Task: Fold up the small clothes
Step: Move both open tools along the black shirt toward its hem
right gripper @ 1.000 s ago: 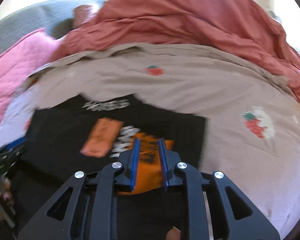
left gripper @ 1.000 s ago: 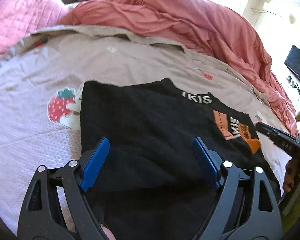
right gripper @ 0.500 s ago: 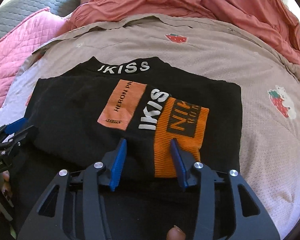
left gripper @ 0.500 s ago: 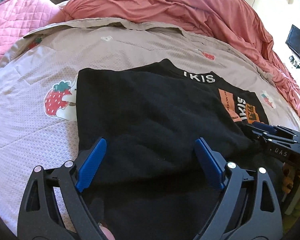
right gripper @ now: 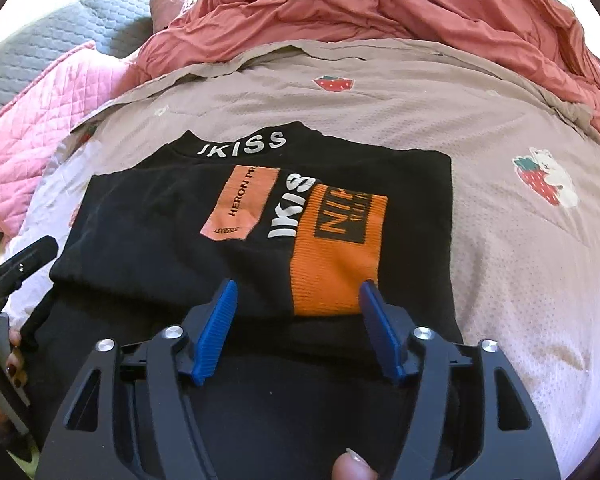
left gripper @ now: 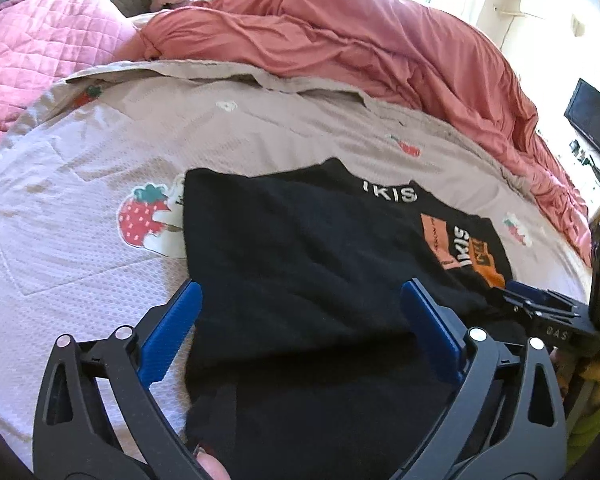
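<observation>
Both hand-held grippers, left [left gripper: 300,332] and right [right gripper: 296,328], had just spread open, empty, above the black top [right gripper: 260,240] part-folded on the bed [right gripper: 520,260]; next apparently another fold, needing a fresh edge grip.

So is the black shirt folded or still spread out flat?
Folded: the black shirt has a layer doubled over itself, its edge lying across the lower part.

Both wrist views look steeply down, close over the same black shirt [left gripper: 300,264], side by side.
</observation>
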